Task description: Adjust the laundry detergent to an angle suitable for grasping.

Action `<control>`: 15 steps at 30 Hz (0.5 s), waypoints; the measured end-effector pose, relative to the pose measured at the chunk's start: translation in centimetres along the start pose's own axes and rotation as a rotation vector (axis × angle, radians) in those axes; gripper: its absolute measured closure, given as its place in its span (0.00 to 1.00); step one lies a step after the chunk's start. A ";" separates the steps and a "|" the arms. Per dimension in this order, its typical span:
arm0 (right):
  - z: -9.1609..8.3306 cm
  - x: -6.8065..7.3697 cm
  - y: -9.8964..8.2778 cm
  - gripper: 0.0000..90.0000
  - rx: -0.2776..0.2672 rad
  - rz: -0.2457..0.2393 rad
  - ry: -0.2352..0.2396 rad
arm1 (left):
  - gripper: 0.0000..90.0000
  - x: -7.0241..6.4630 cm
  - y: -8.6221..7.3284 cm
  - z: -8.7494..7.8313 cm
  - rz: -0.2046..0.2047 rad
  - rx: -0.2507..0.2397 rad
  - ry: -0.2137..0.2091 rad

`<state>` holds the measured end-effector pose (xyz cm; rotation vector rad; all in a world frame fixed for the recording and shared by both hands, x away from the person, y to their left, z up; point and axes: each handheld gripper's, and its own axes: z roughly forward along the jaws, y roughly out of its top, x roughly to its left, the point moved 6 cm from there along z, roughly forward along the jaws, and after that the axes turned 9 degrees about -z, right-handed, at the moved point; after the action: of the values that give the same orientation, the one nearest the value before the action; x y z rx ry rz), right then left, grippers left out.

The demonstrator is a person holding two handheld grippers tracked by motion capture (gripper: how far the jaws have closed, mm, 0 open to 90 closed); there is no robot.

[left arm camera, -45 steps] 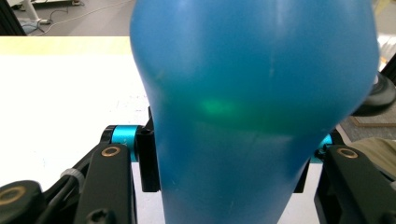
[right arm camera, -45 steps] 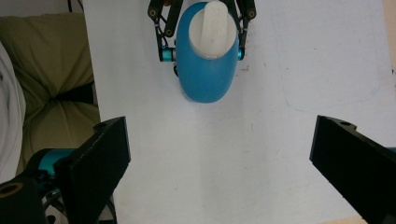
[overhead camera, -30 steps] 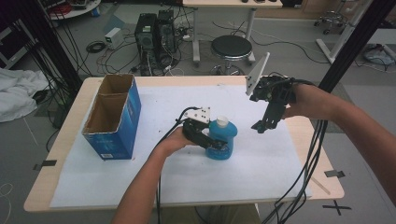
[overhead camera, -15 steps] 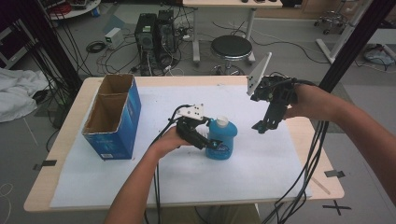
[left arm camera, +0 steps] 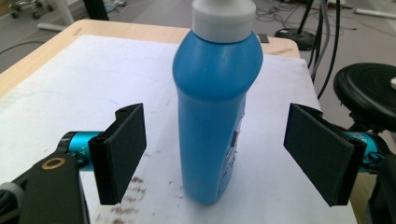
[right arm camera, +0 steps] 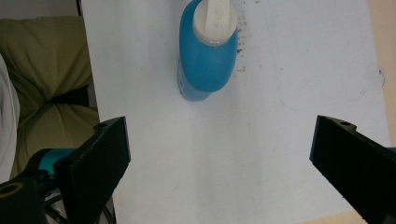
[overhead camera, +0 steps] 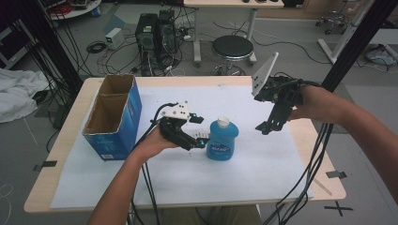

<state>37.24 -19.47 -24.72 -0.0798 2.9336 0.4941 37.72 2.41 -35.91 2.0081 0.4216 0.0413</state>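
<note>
Since a second ago, the left gripper [overhead camera: 199,138] has let go of the blue bottle [overhead camera: 222,139] and drawn back toward the left of the high view; its jaws have just been opening. At the left of that view, an open blue cardboard box [overhead camera: 114,117] stands on the white sheet [overhead camera: 187,173] covering the table [overhead camera: 70,136]. At centre, the bottle stands upright with its white cap [overhead camera: 224,122] on. In the left gripper view, the bottle [left arm camera: 212,102] rises between the two spread jaws, touching neither. At the right of the high view, the right gripper [overhead camera: 266,126] hangs above the sheet, jaws wide apart, well clear of the bottle.
</note>
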 end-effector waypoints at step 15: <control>-0.1 -0.2 -0.3 0.05 -0.002 0.003 -0.010 | 0.23 2.1 3.6 -3.5 -0.032 0.186 0.180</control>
<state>37.46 -19.77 -24.69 -0.0730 2.9241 0.4972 39.91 4.64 -31.40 2.1889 0.5900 0.1695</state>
